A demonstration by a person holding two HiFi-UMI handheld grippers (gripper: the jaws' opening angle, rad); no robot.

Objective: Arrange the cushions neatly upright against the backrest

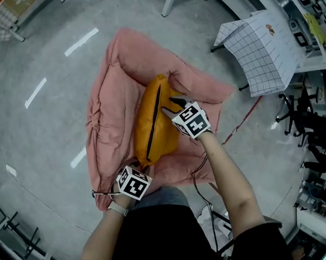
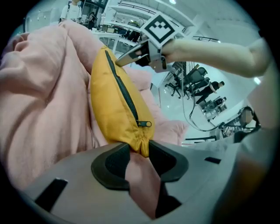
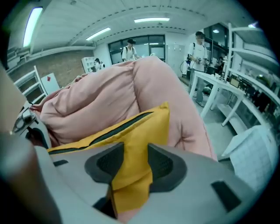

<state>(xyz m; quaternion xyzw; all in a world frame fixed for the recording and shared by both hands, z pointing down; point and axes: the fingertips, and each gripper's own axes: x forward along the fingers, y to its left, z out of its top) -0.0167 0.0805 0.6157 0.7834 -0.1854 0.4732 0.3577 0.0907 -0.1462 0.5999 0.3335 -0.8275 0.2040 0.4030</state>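
Pink padded chair [image 1: 111,107] on grey polished floor [image 1: 44,137]. Soft, quilted, puffy fabric with deep creases. Its thick rolled back [image 1: 143,47] and sides form a rounded hollow.

Yellow cushion [image 1: 152,124] is in that hollow, on edge, long and plump. The cloth is smooth with a slight sheen. A dark zip [image 1: 153,119] runs along the upward edge. One end points at you, the other at the rolled back. You cannot tell whether it rests on the seat or hangs clear.

Your left tool [image 1: 144,165] is clamped on the near corner. In the left tool's view [image 2: 140,151], the puckered yellow tip by the zip pull [image 2: 148,124] is pinched between the dark pads. A fold of pink shows beneath it.

Your right tool [image 1: 172,107] is clamped on the far upper part. In its own view [image 3: 135,159], a flat fold of yellow cloth is pressed between the pads. The cushion's square corner [image 3: 165,107] stands above it, against the pink bulk [image 3: 109,94].

Edges and room:
- The pink side wall is close on the cushion's left.
- The rolled back is just beyond the far end.
- Open floor lies all along the chair's left.
- To the right, a white checked cover [image 1: 262,52] stands well apart.
- A dark cable [image 1: 200,181] trails on the floor by the chair's near right corner.
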